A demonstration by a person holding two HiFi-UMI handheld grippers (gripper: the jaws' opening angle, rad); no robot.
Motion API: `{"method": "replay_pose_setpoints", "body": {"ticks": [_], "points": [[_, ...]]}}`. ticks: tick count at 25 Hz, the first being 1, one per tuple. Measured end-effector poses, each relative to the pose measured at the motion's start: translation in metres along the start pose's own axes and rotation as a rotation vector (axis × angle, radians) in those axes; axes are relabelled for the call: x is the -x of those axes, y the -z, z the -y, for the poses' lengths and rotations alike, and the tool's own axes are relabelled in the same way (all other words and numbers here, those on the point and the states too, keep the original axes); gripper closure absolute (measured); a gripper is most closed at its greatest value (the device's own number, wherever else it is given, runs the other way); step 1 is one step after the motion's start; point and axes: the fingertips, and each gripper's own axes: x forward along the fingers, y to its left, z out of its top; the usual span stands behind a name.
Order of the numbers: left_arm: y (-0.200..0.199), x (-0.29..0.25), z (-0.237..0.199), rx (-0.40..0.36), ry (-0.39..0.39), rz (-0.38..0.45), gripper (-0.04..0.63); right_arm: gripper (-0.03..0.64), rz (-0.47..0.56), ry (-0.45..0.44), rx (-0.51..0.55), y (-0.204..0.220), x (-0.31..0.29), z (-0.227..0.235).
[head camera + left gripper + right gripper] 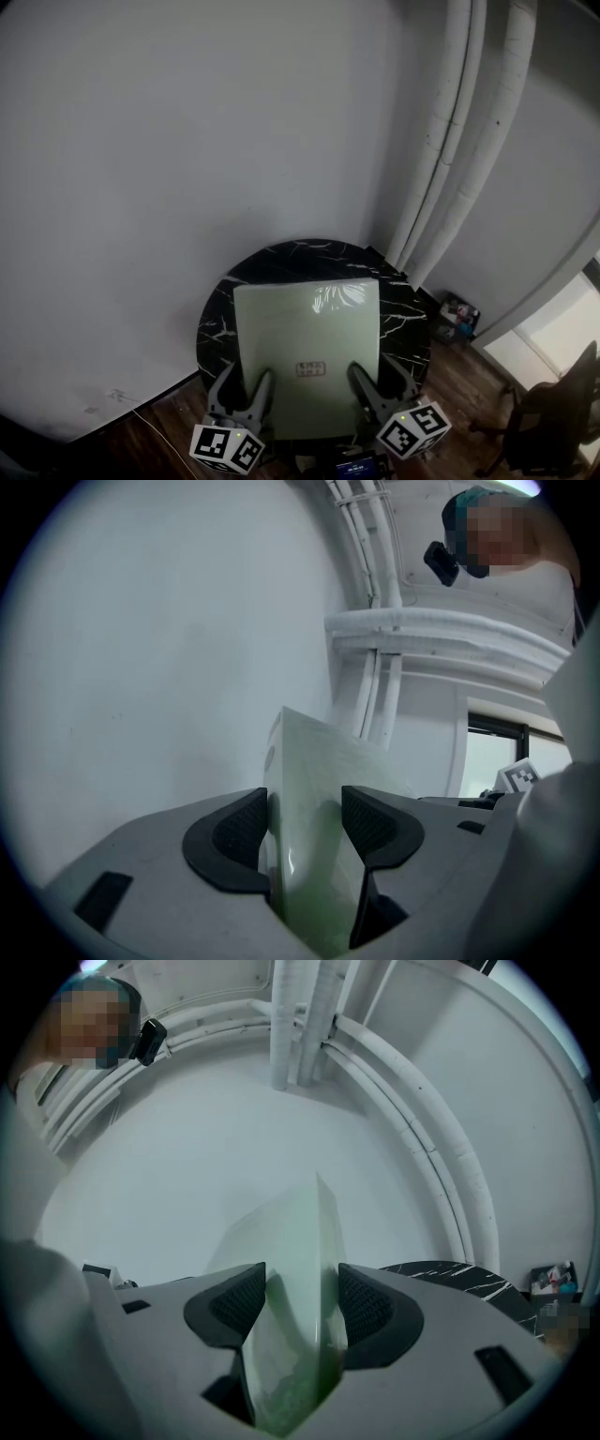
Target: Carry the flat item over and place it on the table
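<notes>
- The panel (pixel 309 342) is flat, square, pale green and glossy, with a small label near its near edge; it sits over the round black, white-veined table (pixel 281 255)
- The left gripper (pixel 246 380) and the right gripper (pixel 378 375) each clamp the panel's near edge

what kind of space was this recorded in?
Likely a corner of an office or lab, indoors: plain white walls, white lagged pipes running up the corner, a round black marble-look table on wood flooring, and an office chair at the right.
</notes>
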Motion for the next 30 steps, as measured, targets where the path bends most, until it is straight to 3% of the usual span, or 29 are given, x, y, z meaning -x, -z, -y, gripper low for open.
{"method": "replay_pose_setpoints", "body": {"ticks": [30], "points": [[0.152, -0.034, -0.035, 0.127, -0.157, -0.249, 0.35, 0.41, -0.279, 0.024, -0.121, 0.129, -0.031, 0.094]]}}
